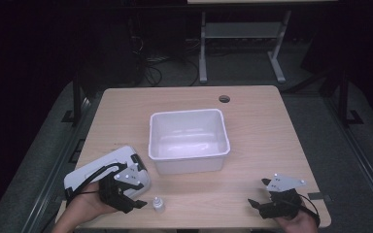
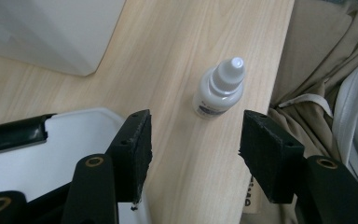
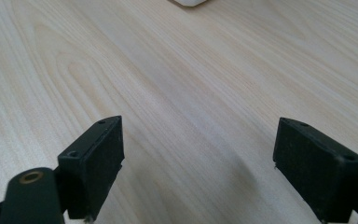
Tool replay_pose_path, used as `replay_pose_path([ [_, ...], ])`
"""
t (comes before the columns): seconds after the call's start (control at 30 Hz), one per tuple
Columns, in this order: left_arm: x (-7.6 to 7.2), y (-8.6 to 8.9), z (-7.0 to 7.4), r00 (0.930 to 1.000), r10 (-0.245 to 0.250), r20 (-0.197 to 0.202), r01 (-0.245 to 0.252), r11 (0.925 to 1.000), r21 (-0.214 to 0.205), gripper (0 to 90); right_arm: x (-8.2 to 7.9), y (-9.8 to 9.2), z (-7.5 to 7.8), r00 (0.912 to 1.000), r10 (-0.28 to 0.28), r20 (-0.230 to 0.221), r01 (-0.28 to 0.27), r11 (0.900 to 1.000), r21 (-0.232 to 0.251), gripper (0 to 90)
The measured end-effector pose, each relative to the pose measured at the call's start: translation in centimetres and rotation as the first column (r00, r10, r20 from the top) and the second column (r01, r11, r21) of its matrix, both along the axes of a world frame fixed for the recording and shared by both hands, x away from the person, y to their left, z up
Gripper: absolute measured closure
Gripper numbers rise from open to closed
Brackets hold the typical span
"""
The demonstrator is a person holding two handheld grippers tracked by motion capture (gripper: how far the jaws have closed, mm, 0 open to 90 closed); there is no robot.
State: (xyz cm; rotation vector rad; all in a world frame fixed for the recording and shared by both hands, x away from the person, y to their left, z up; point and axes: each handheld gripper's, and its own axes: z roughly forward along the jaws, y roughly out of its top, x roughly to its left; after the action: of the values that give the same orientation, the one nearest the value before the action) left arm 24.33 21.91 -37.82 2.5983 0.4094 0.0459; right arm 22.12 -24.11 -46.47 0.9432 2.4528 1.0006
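Note:
A small white dropper bottle (image 1: 159, 204) (image 2: 219, 88) stands upright on the wooden table (image 1: 262, 131) near its front edge. My left gripper (image 1: 141, 203) (image 2: 196, 135) is open just left of it, jaws pointing at the bottle, which stands a little beyond the pads and untouched. A white tub (image 1: 189, 141) sits empty in the middle of the table. My right gripper (image 1: 256, 193) (image 3: 198, 154) rests at the front right, open over bare wood with nothing between its jaws.
A white lid with a black latch (image 1: 107, 172) (image 2: 51, 154) lies at the front left, under my left hand. The tub's corner (image 2: 51, 32) shows beyond it. A cable hole (image 1: 224, 99) marks the table's far side. The person's clothing (image 2: 335, 93) hangs past the front edge.

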Motion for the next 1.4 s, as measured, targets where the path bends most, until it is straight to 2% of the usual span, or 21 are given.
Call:
replay_pose_path([
  [0.53, -0.2, -2.0, -1.1, 0.9986, -0.048, -0.023, 0.048, 0.9988, -0.007, 42.2, 0.0, 0.0, 0.1, 1.0, 0.003, 0.005, -0.003, 1.0, 0.0, 15.8],
  [1.1, 0.1, -3.6, -2.8, 0.9965, -0.067, -0.049, 0.067, 0.9977, -0.009, 43.3, -0.1, 0.1, 0.1, 1.0, 0.005, 0.005, -0.006, 1.0, 0.003, 15.8],
  [1.4, 0.1, -4.5, -3.3, 0.9966, -0.076, -0.034, 0.077, 0.9965, 0.034, 49.6, -0.1, 0.0, 0.1, 1.0, 0.004, 0.008, -0.004, 1.0, 0.004, 15.8],
])
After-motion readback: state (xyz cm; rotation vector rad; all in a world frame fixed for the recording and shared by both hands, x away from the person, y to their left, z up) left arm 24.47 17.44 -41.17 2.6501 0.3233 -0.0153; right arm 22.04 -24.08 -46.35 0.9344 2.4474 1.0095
